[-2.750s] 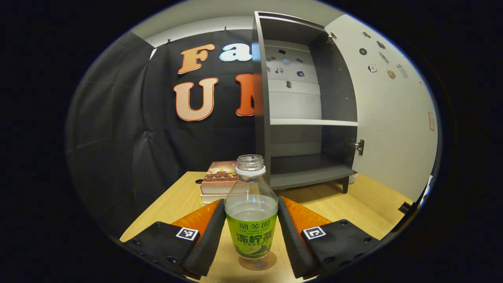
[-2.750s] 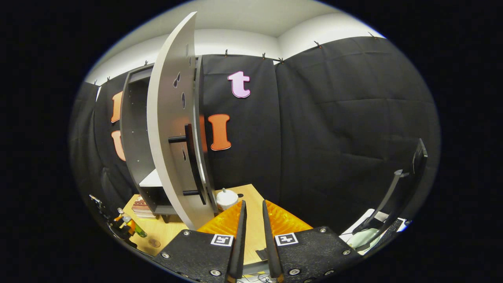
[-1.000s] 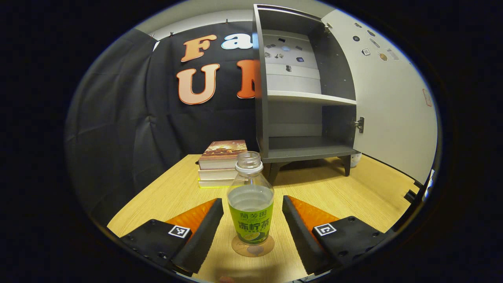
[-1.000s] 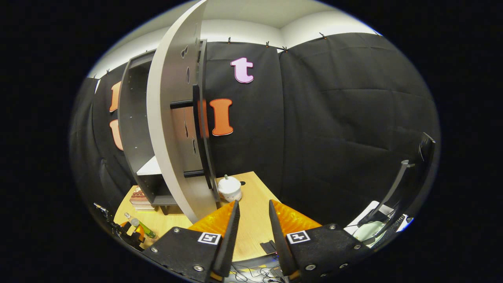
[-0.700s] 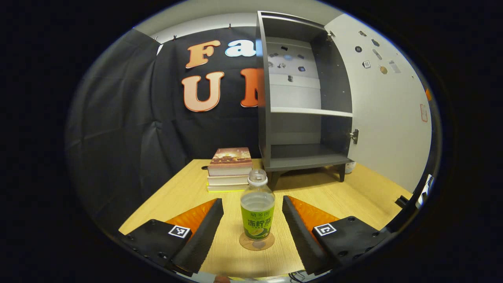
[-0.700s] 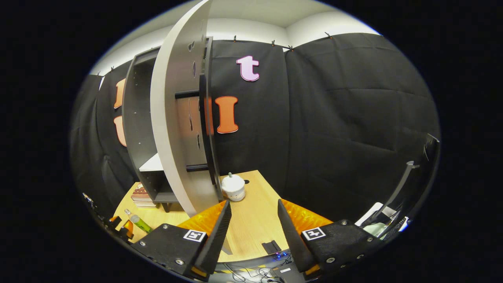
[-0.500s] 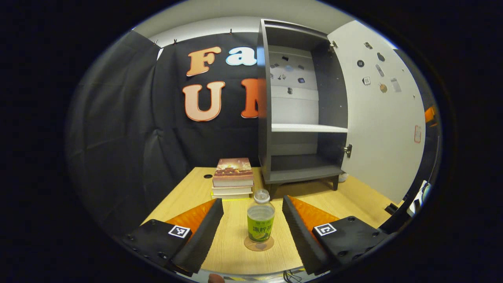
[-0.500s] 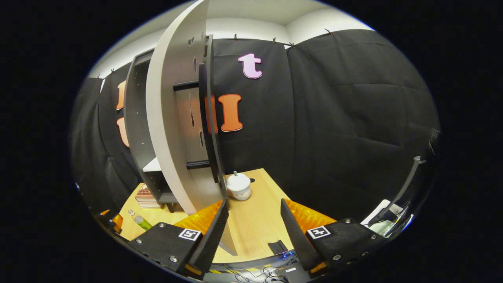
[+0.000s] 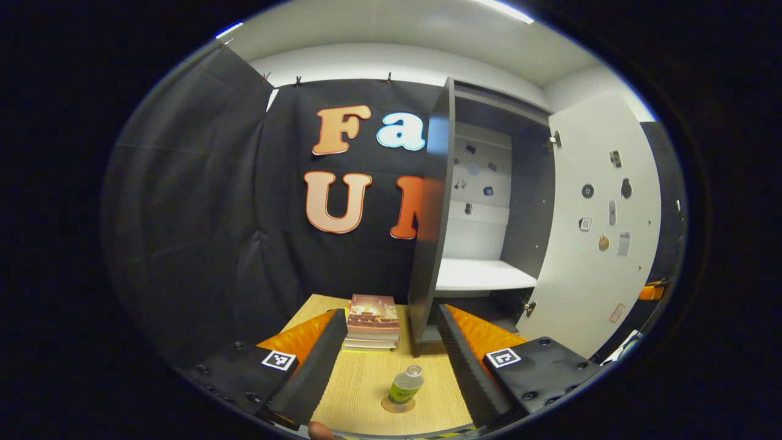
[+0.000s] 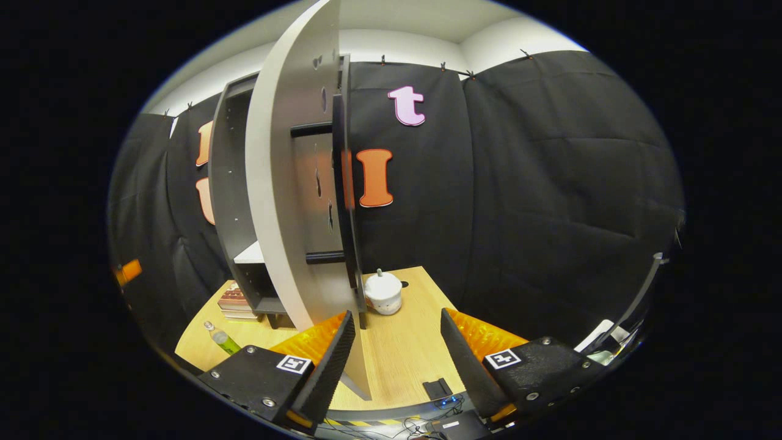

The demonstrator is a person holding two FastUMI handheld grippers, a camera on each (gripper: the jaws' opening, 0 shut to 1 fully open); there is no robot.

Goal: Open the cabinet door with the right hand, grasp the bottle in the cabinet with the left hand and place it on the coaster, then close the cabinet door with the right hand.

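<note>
A clear bottle [image 9: 404,385] with a green label stands upright on a round coaster [image 9: 397,404] near the table's front edge. My left gripper [image 9: 388,360] is open, raised and drawn back from the bottle. The dark cabinet [image 9: 470,214] stands behind with its white door [image 9: 595,226] swung open to the right. In the right gripper view the door [image 10: 293,201] stands edge-on with its black bar handle [image 10: 345,189] just ahead. My right gripper [image 10: 396,360] is open, close in front of the door's lower edge, holding nothing. The bottle [image 10: 221,340] shows small at the left.
A stack of books [image 9: 371,321] lies left of the cabinet on the wooden table [image 9: 366,391]. A white lidded jar [image 10: 383,293] sits on the table [image 10: 403,348] behind the door. Cables and a small black device [image 10: 437,387] lie at the front edge.
My left gripper let go of the bottle on the coaster, then pulled back and up. My right gripper opened and came nearer the door's edge.
</note>
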